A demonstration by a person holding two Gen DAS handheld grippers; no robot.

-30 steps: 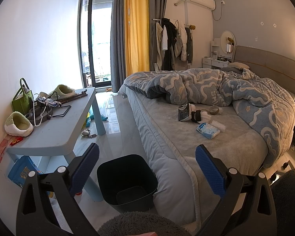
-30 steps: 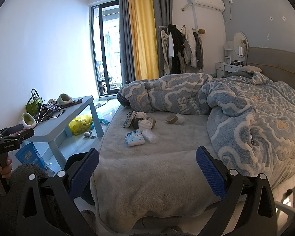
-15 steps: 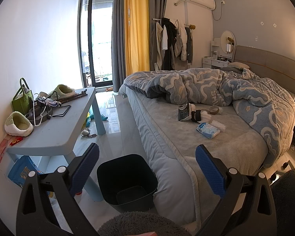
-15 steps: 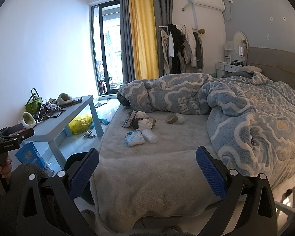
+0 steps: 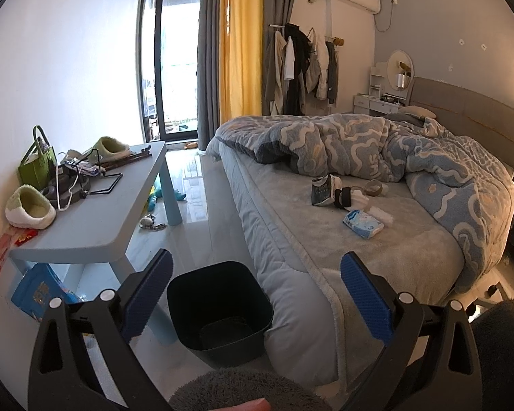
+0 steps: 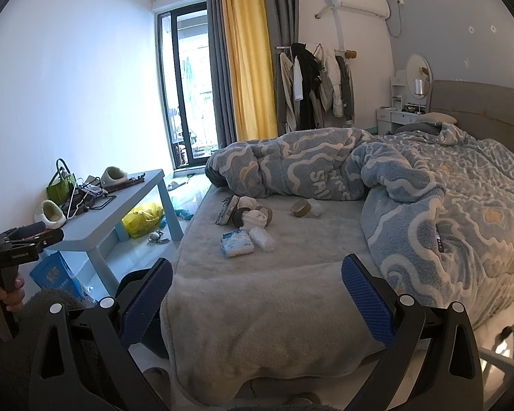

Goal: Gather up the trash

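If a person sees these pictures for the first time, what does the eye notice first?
First, the rumpled blue quilt heaped across the bed, with a cluster of small litter on the bare grey cover beside it. Next, the black bin standing on the floor against the bed's near corner.

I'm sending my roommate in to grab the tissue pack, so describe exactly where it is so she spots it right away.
Start at the bed with the blue wavy comforter bunched toward the headboard. On the bare grey blanket in front of it lies a small cluster of clutter. The tissue pack lies on the cluster's near side: a flat, soft, white-and-blue rectangle, unlike the clear crumpled wrapper beside it and the brown tape roll further back.
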